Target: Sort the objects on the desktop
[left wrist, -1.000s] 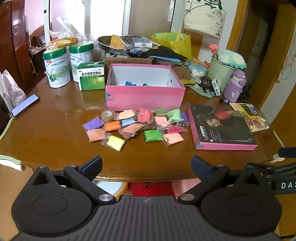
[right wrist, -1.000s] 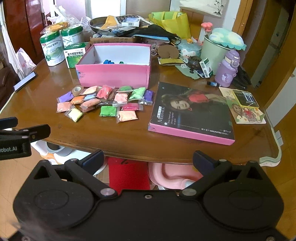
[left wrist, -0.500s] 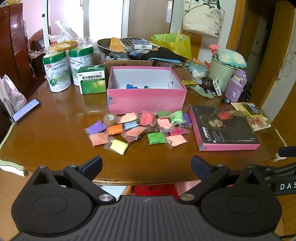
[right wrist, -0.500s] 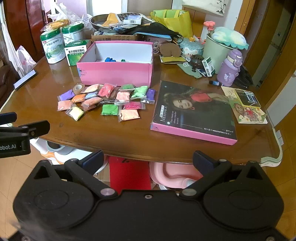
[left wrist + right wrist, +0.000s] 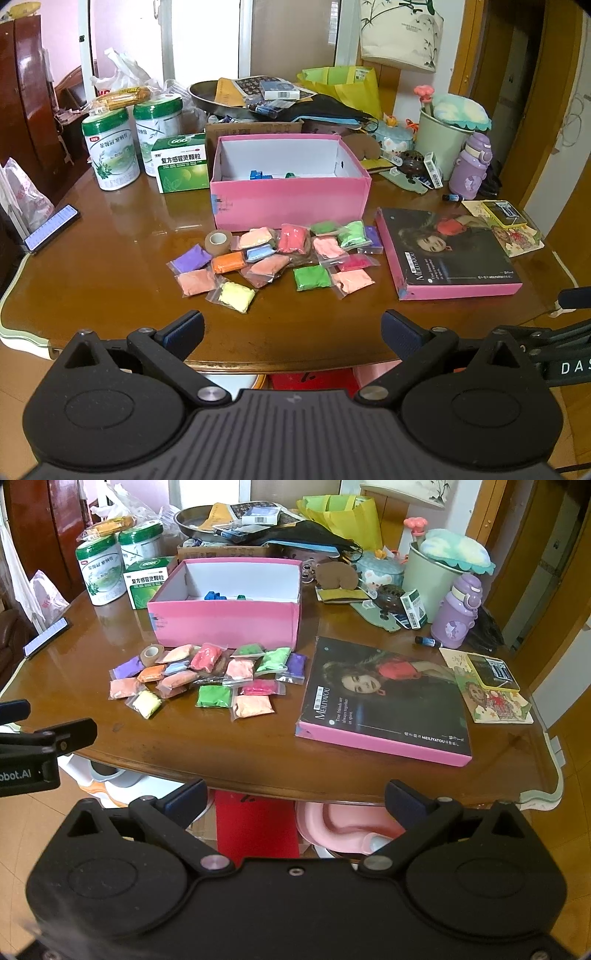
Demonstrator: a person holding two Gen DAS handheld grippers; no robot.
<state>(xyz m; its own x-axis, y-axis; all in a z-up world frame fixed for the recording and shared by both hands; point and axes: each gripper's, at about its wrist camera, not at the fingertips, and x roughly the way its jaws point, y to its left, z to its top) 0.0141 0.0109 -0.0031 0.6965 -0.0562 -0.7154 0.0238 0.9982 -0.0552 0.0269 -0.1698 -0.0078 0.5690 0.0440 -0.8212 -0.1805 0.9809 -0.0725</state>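
Clay packets (image 5: 280, 254) and a tape roll (image 5: 218, 242) lie clustered on the bench (image 5: 110, 266) before the pink box (image 5: 291, 201), which holds blue pieces (image 5: 258, 174); the lid (image 5: 447, 254) lies beside. Both grippers (image 5: 291, 328) (image 5: 293, 799) hover short of the bench edge, jaws wide apart, empty.

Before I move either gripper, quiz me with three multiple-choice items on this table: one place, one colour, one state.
1. The brown tape roll lies: A in the open pink cardboard box; B on the wooden table left of the packets; C on the pink-edged lid.
2. The clay packet nearest the left gripper is: A yellow; B black; C white.
3. The right gripper is: A shut on a packet; B open and holding nothing; C inside the box.

B, beside the purple packet; A, pale yellow; B, jaws apart.
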